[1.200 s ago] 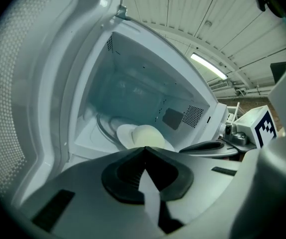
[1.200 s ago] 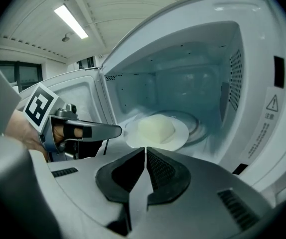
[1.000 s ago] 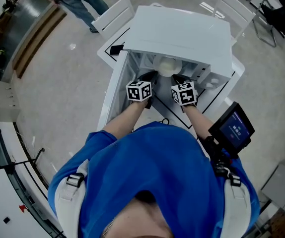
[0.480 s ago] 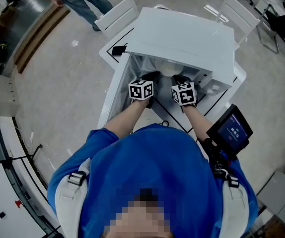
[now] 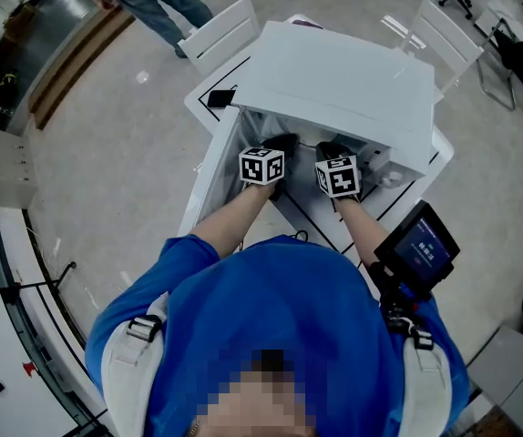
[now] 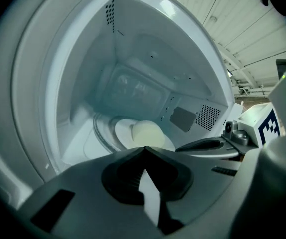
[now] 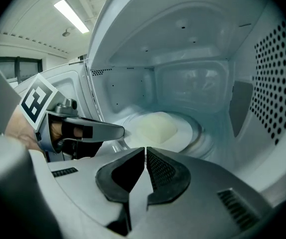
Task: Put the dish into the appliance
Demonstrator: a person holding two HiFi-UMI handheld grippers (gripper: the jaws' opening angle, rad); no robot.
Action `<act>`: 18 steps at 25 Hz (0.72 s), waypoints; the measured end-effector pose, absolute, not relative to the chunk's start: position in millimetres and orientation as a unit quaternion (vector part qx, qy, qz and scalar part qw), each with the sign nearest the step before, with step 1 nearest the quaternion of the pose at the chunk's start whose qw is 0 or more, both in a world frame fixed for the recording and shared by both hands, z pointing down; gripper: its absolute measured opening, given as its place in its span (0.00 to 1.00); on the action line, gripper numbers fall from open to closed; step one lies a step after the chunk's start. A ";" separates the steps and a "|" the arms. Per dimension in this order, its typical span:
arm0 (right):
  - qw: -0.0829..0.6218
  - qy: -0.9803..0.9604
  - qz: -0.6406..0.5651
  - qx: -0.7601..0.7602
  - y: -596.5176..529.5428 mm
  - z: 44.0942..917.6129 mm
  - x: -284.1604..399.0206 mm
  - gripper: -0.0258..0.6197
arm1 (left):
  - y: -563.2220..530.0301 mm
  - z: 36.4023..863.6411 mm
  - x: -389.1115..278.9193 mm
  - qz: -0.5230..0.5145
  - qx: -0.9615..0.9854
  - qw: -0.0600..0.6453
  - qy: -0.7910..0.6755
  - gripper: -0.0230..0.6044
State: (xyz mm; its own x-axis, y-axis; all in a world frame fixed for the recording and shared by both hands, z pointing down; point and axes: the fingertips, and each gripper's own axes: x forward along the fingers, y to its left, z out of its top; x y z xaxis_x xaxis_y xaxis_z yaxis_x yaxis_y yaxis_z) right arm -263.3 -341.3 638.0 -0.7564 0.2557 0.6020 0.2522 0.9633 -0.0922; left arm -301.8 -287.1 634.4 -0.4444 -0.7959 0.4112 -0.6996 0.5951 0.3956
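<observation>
little has changed: left hand-held gripper and right hand-held gripper stay closed, empty, at the mouth of the appliance. we judge the dish, resting inside the appliance, delivered.

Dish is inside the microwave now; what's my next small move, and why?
Probably draw both claws back from the white microwave oven: the pale round dish sits on its turntable, and the left claw and right claw are shut, empty.

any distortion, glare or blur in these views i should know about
Left gripper view: strong fisheye bend, dark corners; the dish looks soft and dim inside the appliance. Right gripper view: same bend, and a ceiling light strip glares. Head view: sharp, evenly lit, with a mosaic patch at the bottom.
</observation>
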 end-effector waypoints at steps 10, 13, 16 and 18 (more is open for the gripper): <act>0.323 -0.937 0.001 -0.132 -340.8 630.7 -269.8 0.02 | -287.6 627.0 -309.6 -0.084 0.444 0.289 -0.844 0.05; 0.324 -0.937 0.000 -0.130 -340.3 632.4 -265.4 0.02 | -287.2 628.5 -305.2 -0.085 0.444 0.288 -0.844 0.05; 0.325 -0.937 0.001 -0.129 -346.5 636.9 -269.3 0.02 | -292.2 633.7 -309.0 -0.084 0.442 0.290 -0.845 0.05; 0.321 -0.938 0.000 -0.129 -352.2 638.3 -277.4 0.02 | -295.8 635.2 -317.3 -0.086 0.439 0.287 -0.847 0.05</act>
State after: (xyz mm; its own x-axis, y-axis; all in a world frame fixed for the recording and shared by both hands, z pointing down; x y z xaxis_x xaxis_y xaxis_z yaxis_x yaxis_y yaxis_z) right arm -277.4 -352.2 638.3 -0.7602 0.2423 0.6029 0.2416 0.9667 -0.0838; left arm -317.3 -295.8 635.2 -0.4499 -0.7929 0.4111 -0.6946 0.5999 0.3970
